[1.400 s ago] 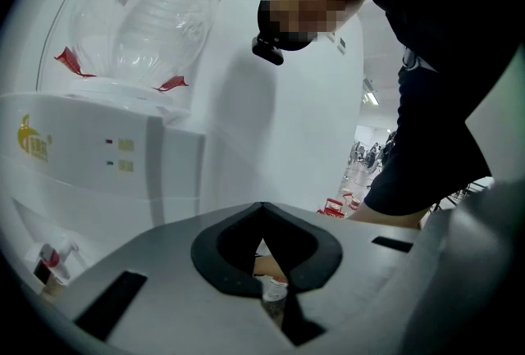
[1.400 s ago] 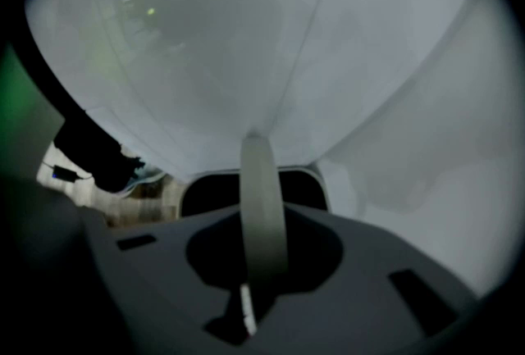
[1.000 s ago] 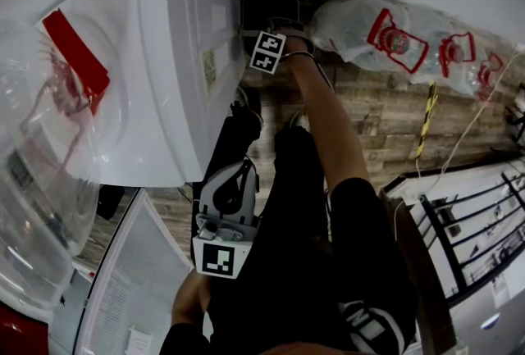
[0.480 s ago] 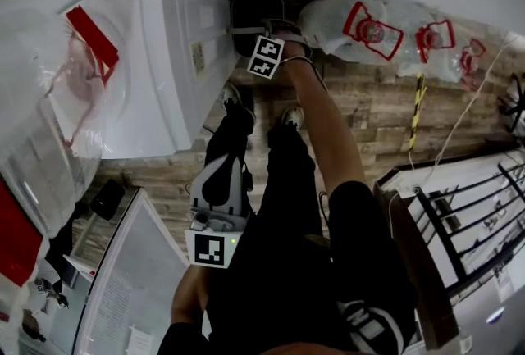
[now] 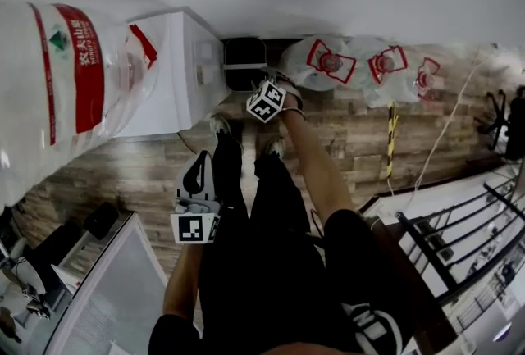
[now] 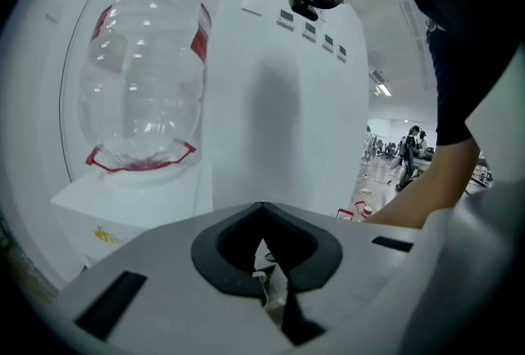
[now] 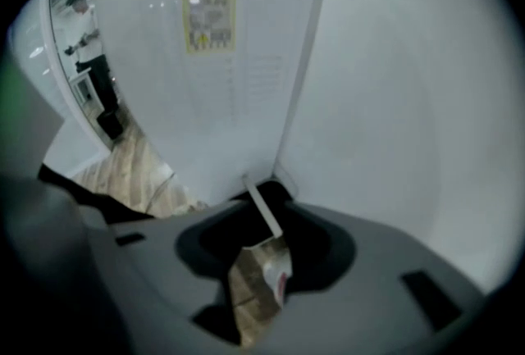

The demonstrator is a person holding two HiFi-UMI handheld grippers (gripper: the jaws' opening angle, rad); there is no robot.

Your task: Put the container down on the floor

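2 empty grippers, right gripper spread though its jaws just narrowed, left gripper barely parted; the container sits at the wall edge of the floor, so placing looks done and only withdrawing remains.

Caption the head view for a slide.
Black container set on the wood floor between a white water dispenser and clear jugs.

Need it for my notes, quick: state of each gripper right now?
Left gripper: open a little, nothing between the jaws.
Right gripper: open, jaws just closed a bit, nothing between them.
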